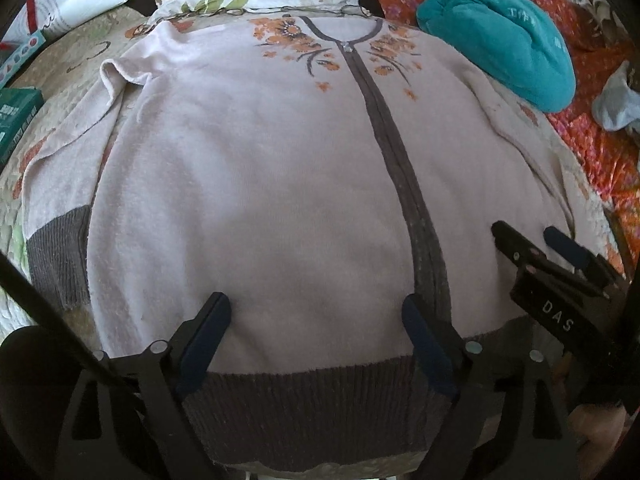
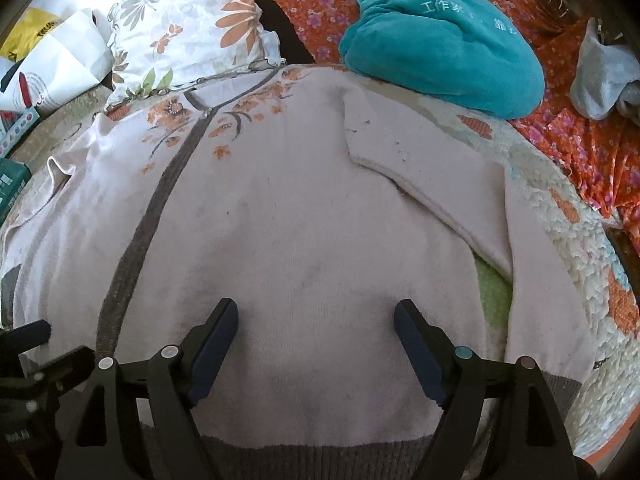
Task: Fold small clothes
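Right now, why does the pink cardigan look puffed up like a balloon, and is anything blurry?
Left wrist view: the fisheye lens bulges the cardigan and bends its zipper band; soft daylight, no glare. Right wrist view: same bulge, dark rounded corners; the teal cloth stays fairly sharp.

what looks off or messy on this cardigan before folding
The cardigan lies flat and zipped, but its sleeve near the shoulder is bunched, with the edge curled up. The other sleeve lies straight beside the body. Small dark specks of lint dot that side.
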